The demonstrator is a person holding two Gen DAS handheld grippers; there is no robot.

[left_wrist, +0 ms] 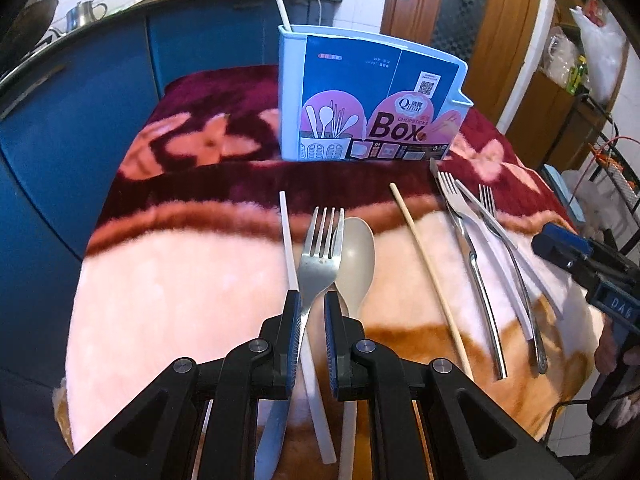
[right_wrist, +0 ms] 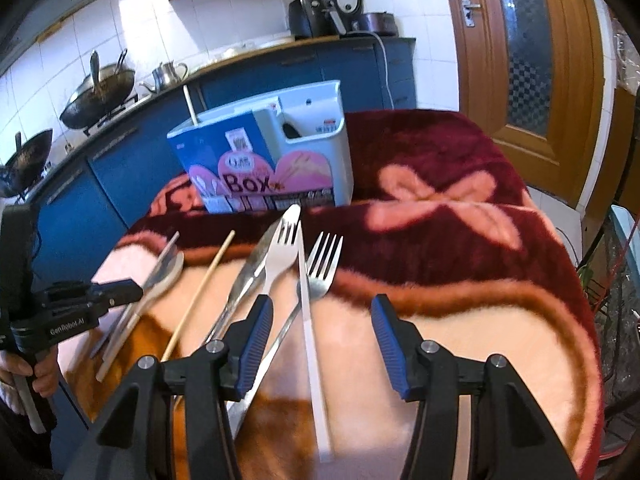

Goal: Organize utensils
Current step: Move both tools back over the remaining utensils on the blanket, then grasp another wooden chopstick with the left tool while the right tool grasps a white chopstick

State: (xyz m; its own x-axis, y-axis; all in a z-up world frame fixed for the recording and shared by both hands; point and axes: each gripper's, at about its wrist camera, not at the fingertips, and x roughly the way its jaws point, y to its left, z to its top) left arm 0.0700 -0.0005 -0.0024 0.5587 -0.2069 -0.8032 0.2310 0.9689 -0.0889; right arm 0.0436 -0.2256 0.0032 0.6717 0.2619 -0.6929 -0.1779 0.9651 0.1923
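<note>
Right at the left gripper (left_wrist: 312, 296), the two fingers sit almost together with only a narrow slot between them. A steel fork (left_wrist: 322, 248) shows through that slot at its neck, but I can't tell if the pads actually touch it. The fork's long axis runs straight away from the claw, tines pointing at the chopsticks box (left_wrist: 372, 92). Tight on its left is a white chopstick (left_wrist: 288, 236), on its right a beige spoon (left_wrist: 356, 260) with the bowl toward the box, both running pretty much the same way. Further right a wooden chopstick (left_wrist: 430, 276) lies on a slant.

Over at the right gripper (right_wrist: 320, 316), the jaws are wide apart and gripping nothing. Below the gap lie another white chopstick (right_wrist: 310, 320) and a second fork (right_wrist: 320, 268), both pointing away toward the box. A third fork (right_wrist: 280, 252) and a knife (right_wrist: 248, 276) lie just left of them, angled the same direction.

Everything's on a fuzzy maroon and peach blanket (left_wrist: 180, 280). The box stands upright at the far side, with one chopstick (left_wrist: 280, 4) sticking up out of its corner.
</note>
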